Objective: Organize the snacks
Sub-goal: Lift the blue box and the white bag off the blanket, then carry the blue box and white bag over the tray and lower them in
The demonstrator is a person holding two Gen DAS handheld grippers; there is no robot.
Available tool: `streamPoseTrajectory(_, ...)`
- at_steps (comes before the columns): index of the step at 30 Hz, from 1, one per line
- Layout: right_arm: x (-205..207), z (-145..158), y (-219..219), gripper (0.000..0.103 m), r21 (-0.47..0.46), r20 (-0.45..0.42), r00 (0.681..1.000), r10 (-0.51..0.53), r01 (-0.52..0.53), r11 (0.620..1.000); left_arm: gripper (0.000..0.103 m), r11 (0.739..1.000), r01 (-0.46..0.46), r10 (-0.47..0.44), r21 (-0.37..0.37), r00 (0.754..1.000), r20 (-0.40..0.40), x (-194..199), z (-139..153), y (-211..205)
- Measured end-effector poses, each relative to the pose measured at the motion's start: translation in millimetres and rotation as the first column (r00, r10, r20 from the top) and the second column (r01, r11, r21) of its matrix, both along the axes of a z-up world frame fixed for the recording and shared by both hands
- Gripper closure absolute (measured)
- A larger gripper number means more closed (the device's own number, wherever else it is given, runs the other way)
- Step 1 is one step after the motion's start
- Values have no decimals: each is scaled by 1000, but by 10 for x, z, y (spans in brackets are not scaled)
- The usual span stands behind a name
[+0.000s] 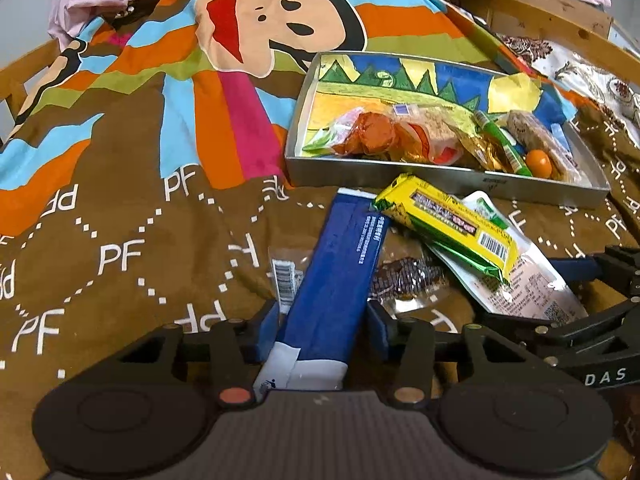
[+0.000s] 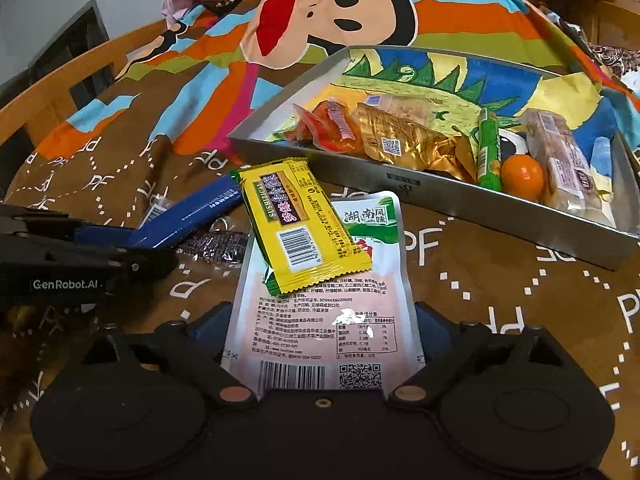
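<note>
My left gripper (image 1: 324,332) closed on blue packet (image 1: 336,264) – stiff, light, held near its end. My right gripper (image 2: 322,320) wide, straddling white pouch (image 2: 320,320) on blanket (image 1: 120,208) – flat, slick, floppy; grab edges. Tray (image 2: 460,192) just beyond.

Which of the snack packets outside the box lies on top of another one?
The yellow packet: it lies across the white pouch, while the long blue packet rests on the bedspread.

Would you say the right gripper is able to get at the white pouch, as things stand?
Probably yes: the white pouch already lies between the open right gripper fingers, though the yellow snack packet rests on its far end.
</note>
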State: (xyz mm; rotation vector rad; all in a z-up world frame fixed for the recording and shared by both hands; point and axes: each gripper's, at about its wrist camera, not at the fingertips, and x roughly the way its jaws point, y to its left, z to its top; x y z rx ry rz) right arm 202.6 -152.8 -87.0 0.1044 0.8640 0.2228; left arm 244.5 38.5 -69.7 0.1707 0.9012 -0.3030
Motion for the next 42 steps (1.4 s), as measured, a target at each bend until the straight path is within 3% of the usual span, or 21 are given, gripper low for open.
streamPoseTrajectory(7,-210,69,-139,37,66,-3,997,-74,74,995,56,1000,-16,16,-5,999,-35,-148,26,15)
streamPoseTrajectory(10,-336,91,-161,39,65,-20,996,-84,85,994,57,1000,-17,16,-24,998,-59,-245,45,16)
streamPoseTrajectory(15,-579,123,-133,38,28,-40,997,-70,72,997,57,999,6,-11,-44,995,-102,-431,77,11)
streamPoseTrajectory(18,-642,107,-98,30,3,-35,998,-60,61,998,57,998,13,-21,-58,991,-130,-481,66,6)
streamPoseTrajectory(27,-581,-21,36,11,-77,15,999,-43,44,996,48,998,-10,3,-65,994,-107,-381,61,-13)
streamPoseTrajectory(31,-527,-119,20,7,-56,28,998,-61,63,996,44,999,0,-3,-37,997,-75,-309,22,-72)
streamPoseTrajectory(37,-571,-111,28,14,-54,34,997,-72,74,996,48,1000,18,-19,-19,998,-61,-280,-14,-119)
streamPoseTrajectory(42,-686,-62,-7,27,-45,34,995,-98,100,994,64,999,33,-34,-23,998,-57,-385,16,-104)
